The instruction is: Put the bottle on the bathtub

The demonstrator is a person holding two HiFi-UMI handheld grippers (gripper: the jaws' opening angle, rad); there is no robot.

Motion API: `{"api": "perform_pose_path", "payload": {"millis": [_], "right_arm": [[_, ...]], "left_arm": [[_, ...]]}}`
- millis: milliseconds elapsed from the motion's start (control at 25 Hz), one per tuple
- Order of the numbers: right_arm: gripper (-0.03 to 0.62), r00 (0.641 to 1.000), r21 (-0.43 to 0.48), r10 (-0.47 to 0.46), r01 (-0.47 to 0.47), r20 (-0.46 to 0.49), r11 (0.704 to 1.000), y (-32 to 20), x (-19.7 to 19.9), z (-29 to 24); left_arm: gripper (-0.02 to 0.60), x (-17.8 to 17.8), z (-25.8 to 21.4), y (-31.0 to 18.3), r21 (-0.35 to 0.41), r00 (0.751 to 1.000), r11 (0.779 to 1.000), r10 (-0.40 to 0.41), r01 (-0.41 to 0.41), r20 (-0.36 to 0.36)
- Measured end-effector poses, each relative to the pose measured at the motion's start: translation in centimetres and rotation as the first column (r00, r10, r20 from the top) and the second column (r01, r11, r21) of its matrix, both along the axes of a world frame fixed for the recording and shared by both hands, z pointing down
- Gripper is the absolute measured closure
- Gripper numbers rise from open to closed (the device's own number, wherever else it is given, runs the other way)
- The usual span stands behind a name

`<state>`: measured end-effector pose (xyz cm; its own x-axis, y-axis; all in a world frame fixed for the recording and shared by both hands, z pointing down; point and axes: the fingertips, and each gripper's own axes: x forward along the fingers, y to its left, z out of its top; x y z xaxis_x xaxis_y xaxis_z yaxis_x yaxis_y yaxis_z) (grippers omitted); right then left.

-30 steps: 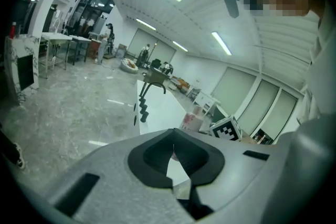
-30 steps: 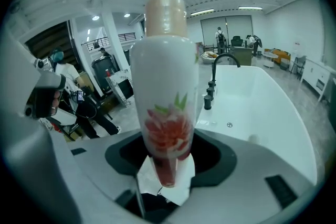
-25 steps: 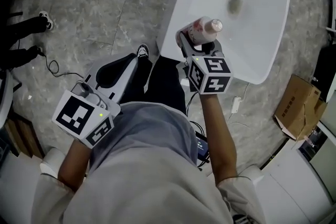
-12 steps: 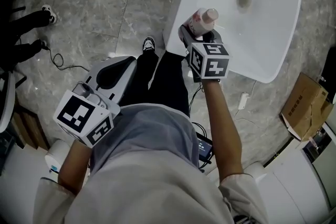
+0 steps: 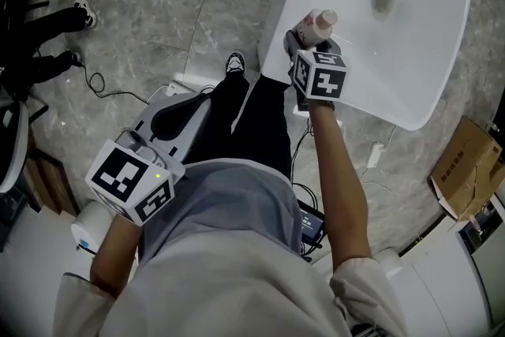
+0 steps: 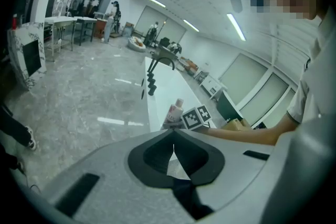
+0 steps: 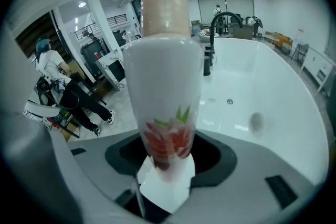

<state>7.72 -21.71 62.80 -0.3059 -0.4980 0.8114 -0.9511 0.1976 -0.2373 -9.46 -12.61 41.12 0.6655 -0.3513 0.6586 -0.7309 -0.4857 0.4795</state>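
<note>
Placing step: right tool [image 5: 301,48] gripped bottle [image 5: 316,28] over bathtub [image 5: 430,67] rim; left tool [image 6: 172,149] was closed, empty. Next needed: lowering upright onto rim, release

The head camera is looking steeply down from above the person [image 5: 229,249], taking in the white bathtub [image 5: 426,67] from well off. The camera on the left gripper [image 6: 172,149] is facing across the floor [image 6: 79,107] toward that bathtub from afar. The camera on the right gripper [image 7: 167,165] is sitting right against the bottle [image 7: 165,76], facing the black faucet [image 7: 223,18]. All three views are sharing bathtub and bottle.
</note>
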Motion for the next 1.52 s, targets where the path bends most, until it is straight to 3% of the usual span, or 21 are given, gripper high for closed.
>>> {"api": "perform_pose_path", "payload": {"millis": [480,880,1280,1520], "right_arm": [[0.364,0.998,0.041,0.056,-0.055,-0.007,0.998,-2.1,0.3,3.3],[0.364,0.993,0.058,0.039,-0.032,-0.112,0.998,-2.1,-0.1,3.9],[0.361,0.995,0.034,0.066,-0.063,-0.069,0.997,-0.6,-0.9,3.7],[0.361,0.994,0.035,0.077,-0.075,-0.073,0.997,0.0,-0.5,2.8]], "left_arm": [[0.575,0.4,1.0,1.0,-0.027,0.999,0.999,0.025,-0.024,0.022],[0.575,-0.5,1.4,0.7,-0.027,1.000,0.999,0.018,-0.017,0.024],[0.575,-1.0,-0.5,-0.3,0.038,0.999,0.999,-0.029,0.030,-0.031],[0.575,-0.9,-0.6,-0.2,0.045,0.999,0.999,-0.013,0.015,-0.032]]}}
